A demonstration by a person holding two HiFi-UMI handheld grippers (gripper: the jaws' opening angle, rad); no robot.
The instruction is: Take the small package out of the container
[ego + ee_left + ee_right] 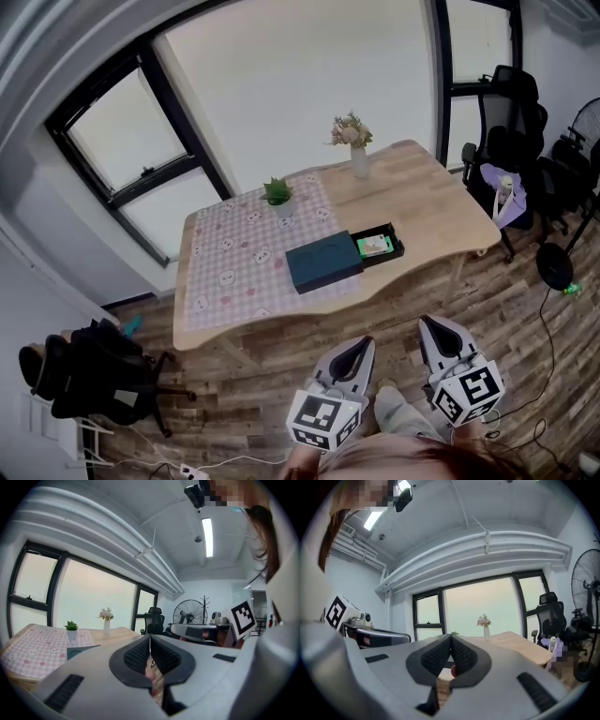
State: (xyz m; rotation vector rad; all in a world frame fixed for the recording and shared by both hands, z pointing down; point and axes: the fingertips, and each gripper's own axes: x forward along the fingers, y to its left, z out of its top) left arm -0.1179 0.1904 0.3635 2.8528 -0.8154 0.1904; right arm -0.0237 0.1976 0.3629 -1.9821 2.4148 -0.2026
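Observation:
On the wooden table (422,202) lies a dark teal box container (322,263), its black drawer (392,248) slid out to the right. Inside the drawer sits a small green package (374,246). Both grippers hang well short of the table, over the floor near the person's body. My left gripper (362,345) is shut with nothing between its jaws, which also meet at their tips in the left gripper view (150,638). My right gripper (429,324) is shut and empty too, pads (461,656) pressed together. A corner of the teal container (79,650) shows in the left gripper view.
A pink patterned cloth (239,253) covers the table's left half. A small potted plant (277,193) and a vase of flowers (356,150) stand toward the back. Black office chairs (511,117) and a fan (586,127) crowd the right; another black chair (94,370) sits left.

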